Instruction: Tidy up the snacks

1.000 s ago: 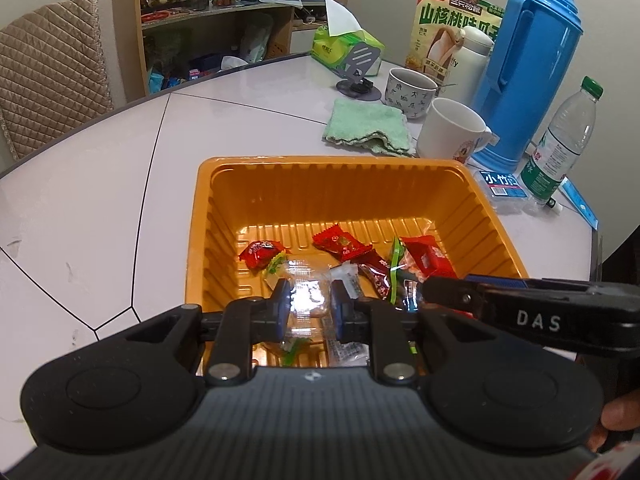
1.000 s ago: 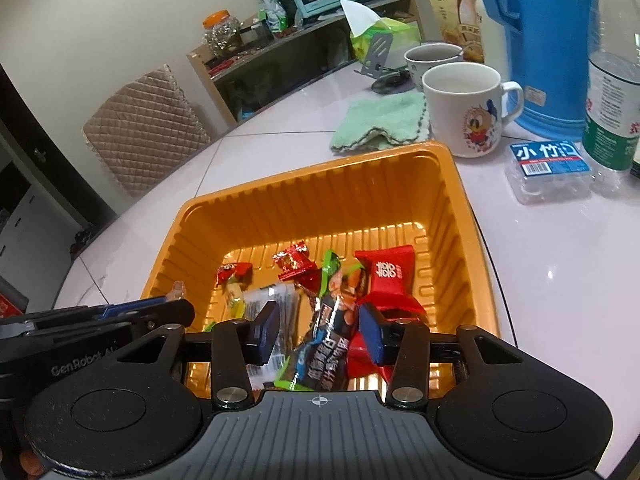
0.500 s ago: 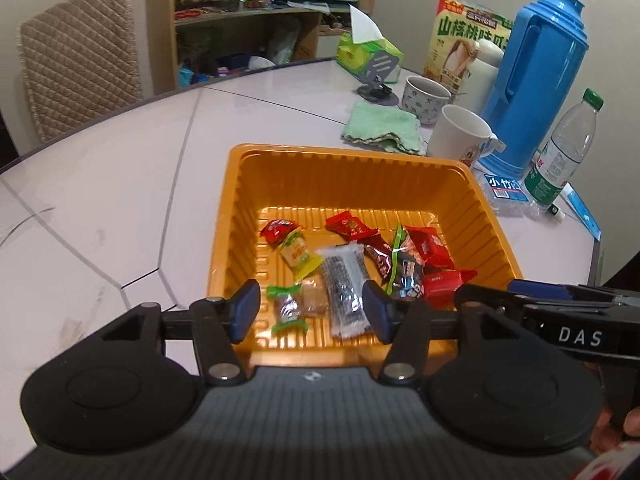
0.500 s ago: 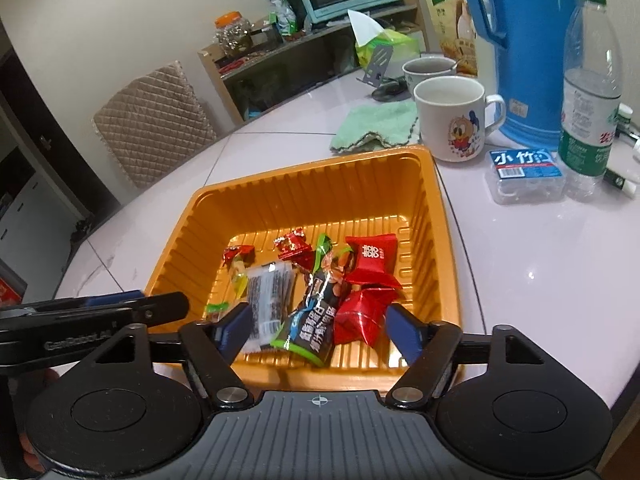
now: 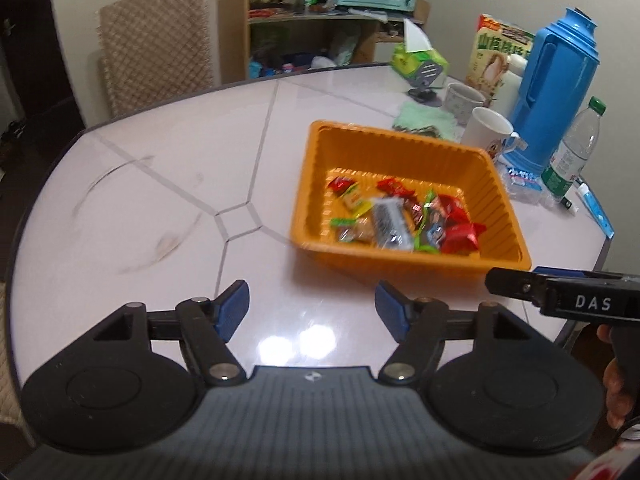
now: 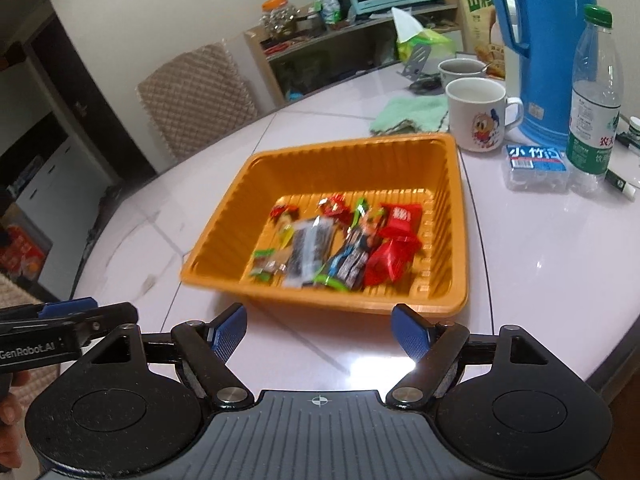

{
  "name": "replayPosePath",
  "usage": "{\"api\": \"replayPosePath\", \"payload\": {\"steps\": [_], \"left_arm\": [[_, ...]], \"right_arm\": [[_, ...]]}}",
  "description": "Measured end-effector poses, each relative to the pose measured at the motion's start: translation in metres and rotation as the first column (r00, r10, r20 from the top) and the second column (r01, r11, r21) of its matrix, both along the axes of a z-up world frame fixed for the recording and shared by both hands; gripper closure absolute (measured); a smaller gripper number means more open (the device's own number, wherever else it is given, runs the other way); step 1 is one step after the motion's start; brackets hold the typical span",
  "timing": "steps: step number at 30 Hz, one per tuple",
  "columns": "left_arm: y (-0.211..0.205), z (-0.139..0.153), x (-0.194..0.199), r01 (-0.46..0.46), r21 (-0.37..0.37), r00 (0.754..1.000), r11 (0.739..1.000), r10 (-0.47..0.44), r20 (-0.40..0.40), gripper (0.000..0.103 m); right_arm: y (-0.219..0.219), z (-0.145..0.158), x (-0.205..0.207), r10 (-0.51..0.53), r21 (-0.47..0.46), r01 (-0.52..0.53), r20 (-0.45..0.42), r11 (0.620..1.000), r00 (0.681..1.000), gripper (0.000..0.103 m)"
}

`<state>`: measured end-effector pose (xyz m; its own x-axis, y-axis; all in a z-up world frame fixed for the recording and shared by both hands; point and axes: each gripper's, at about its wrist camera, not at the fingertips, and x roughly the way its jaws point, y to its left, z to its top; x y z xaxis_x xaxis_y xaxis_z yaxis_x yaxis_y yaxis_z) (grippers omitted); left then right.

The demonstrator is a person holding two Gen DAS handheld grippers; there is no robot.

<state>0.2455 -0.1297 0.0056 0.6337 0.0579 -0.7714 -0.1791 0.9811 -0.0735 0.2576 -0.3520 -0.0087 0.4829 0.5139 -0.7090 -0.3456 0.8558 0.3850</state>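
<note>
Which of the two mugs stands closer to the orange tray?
The white mug with the cartoon duck, beside the tray; the patterned mug stands farther back.

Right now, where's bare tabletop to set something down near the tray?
Bare patches: the wide tabletop left of the orange tray, out to the chair-side edge, and the strip between the tray's near wall and both open grippers. Crowded: behind and right of the tray, with green cloth, mug, blue thermos, water bottle.

a heap of wrapped snacks, red, green, yellow and clear-dark, lies loose on the floor of the ribbed orange tray, beyond the spread fingertips.
</note>
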Motion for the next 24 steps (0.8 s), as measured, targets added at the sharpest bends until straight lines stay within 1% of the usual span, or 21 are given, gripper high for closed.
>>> {"api": "replayPosePath", "payload": {"steps": [4,9,17,24], "left_arm": [[0.006,0.002,-0.025,-0.019,-0.018,1.000,1.000,0.019,-0.013,0.036],[0.016,0.004,-0.052,-0.018,-0.031,1.000,0.999,0.018,-0.016,0.036],[0.044,0.006,-0.096,-0.011,-0.049,1.000,0.999,0.010,-0.022,0.036],[0.069,0.007,-0.134,-0.010,-0.057,1.000,0.998,0.008,-0.023,0.036]], "right_arm": [[0.005,0.004,-0.019,0.024,-0.010,-0.024,-0.016,1.000,1.000,0.024],[0.020,0.006,-0.042,0.053,-0.035,-0.053,-0.026,0.998,0.998,0.024],[0.054,0.013,-0.086,0.055,-0.044,-0.057,-0.044,0.997,0.998,0.024],[0.085,0.020,-0.126,0.083,-0.053,-0.086,-0.045,0.995,0.996,0.024]]}}
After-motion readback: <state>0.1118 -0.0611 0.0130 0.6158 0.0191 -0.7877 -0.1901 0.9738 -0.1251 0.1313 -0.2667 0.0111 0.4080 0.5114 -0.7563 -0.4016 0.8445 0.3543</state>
